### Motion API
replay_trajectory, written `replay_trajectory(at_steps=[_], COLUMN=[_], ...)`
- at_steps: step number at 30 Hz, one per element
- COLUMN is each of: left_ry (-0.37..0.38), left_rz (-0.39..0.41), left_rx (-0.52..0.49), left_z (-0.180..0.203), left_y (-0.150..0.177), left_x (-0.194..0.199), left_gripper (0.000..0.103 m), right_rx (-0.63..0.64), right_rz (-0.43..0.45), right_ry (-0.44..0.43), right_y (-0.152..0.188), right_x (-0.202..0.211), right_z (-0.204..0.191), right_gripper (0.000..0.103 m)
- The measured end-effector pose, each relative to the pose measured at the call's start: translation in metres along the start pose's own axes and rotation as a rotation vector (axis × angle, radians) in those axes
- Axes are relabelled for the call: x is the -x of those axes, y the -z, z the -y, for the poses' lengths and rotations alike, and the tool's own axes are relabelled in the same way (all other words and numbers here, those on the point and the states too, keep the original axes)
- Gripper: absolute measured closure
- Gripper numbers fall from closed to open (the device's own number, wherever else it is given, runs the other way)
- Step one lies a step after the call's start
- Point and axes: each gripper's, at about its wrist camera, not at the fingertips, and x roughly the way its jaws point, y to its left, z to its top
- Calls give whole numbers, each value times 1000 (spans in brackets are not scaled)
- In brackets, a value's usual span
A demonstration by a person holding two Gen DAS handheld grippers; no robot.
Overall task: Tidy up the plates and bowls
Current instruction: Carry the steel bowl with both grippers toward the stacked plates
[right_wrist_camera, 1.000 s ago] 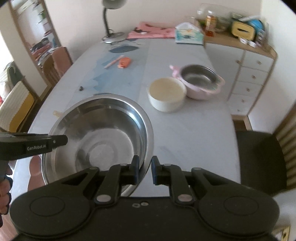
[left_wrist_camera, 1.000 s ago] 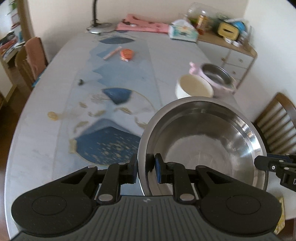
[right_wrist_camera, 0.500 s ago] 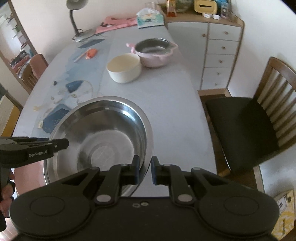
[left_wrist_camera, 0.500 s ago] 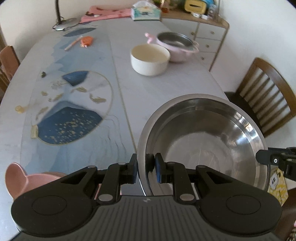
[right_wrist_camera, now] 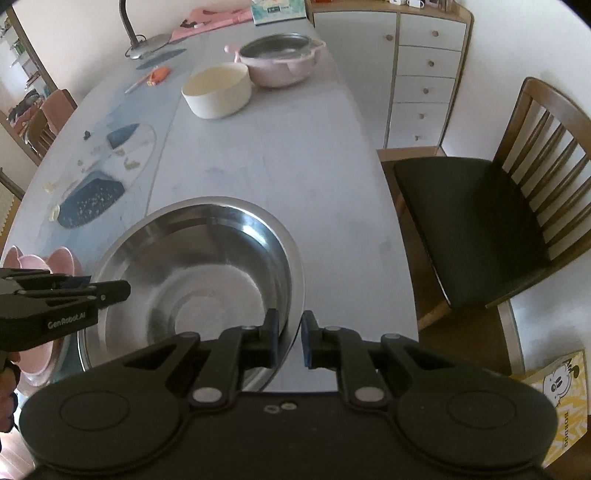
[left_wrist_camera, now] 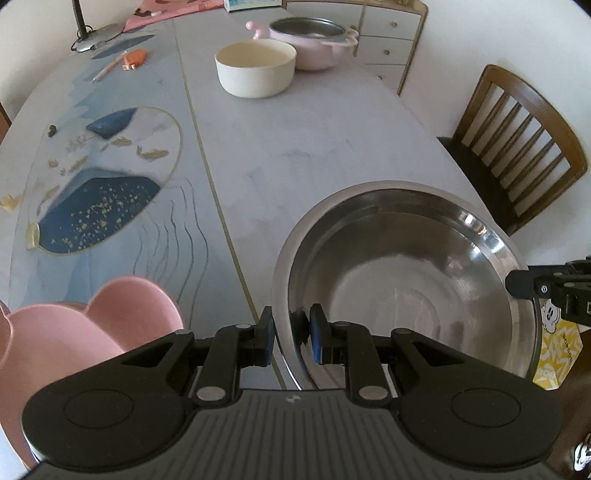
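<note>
On left gripper (right_wrist_camera: 110,290): "GenRobot.AI".

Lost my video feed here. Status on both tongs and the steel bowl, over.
Left tongs and right tongs both clamped on steel bowl rim, opposite sides. Pink dish close on its left. Cream bowl far ahead.

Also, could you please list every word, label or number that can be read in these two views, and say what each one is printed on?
"GenRobot.AI": on the side of the left gripper, seen from the right wrist view.
"BORDOG", read sideways and slightly uncertain: on the yellow box on the floor beside the chair.
Print on the tissue box at the table's far end: too small to read.
Nothing legible on the steel bowl.
</note>
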Motion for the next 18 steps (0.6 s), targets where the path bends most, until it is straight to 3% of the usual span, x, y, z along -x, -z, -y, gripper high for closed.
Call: replay_trajectory(at_steps=[18], left_ry=[20], left_rz=[-15], left_rx=[-40], left_z=[5], left_y=[18], left_x=[-9], left_gripper=[85], right_rx=[-18], right_rz=[-31], right_ry=[10], right_y=[14], right_x=[-12], right_z=[5], right_gripper=[90])
